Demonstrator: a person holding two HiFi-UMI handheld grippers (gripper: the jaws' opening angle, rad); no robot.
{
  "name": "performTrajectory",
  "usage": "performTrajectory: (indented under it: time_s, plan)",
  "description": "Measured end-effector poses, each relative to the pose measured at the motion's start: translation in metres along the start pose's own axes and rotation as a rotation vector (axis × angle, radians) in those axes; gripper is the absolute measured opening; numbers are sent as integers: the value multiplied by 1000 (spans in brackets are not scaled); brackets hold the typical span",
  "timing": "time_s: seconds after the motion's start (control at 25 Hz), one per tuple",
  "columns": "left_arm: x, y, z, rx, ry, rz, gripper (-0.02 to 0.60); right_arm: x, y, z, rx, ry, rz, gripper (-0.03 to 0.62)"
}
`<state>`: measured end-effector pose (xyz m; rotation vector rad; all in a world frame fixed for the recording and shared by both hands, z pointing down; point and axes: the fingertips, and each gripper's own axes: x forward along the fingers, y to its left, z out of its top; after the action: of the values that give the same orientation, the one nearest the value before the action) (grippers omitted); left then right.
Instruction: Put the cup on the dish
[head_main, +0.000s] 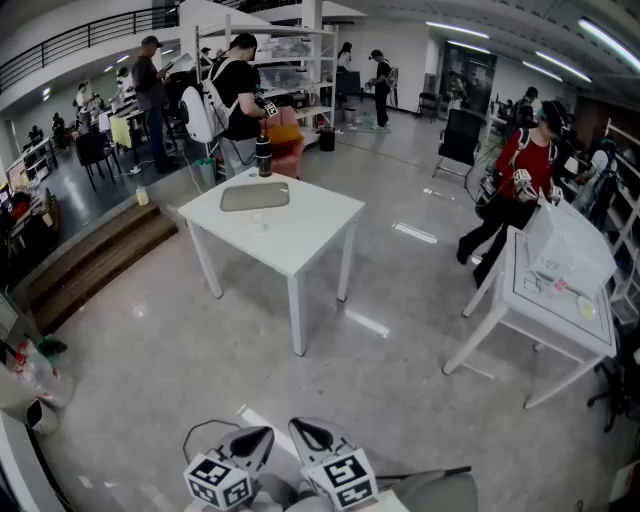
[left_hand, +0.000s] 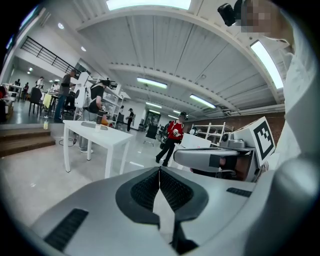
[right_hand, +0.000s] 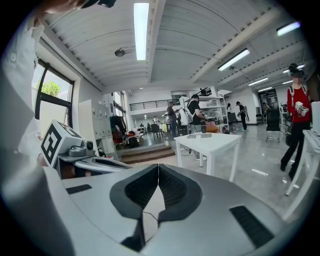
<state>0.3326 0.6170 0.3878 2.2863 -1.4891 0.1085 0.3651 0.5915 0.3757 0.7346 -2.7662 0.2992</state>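
Well ahead: dish on table, far from both closed jaws.

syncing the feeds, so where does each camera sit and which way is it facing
Head view: on the person's head, facing down and forward at the white table; left tongs and right tongs at the bottom edge.
Left gripper view: rides the left tongs, facing along its shut jaws; right tongs alongside.
Right gripper view: rides the right tongs, shut jaws; left tongs alongside.
Shared: all see the table.
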Motion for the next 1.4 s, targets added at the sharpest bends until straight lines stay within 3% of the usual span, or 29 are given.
performTrajectory:
  time_s: [0.36,0.48,0.68,0.92,1.16,1.4]
  plan:
    - [37,34,6,-29,20,-70,9,34,-23,16,-53,12,-21,12]
    - [47,64,23,-21,5,-87,9,59,-27,23,-82,23,-27,12]
    - [57,125,54,-19,-6,-101,9,119,-41,43,-32,14,-65,12]
    - [68,198,92,24,-13,-109,9,196,-44,88,-61,-36,-60,12]
    - [75,247,125,49,-21,-155,9,250,-54,119,-32,-70,-84,12]
    - [90,277,144,26,-8,-202,9,287,-64,129,-8,-29,-83,12]
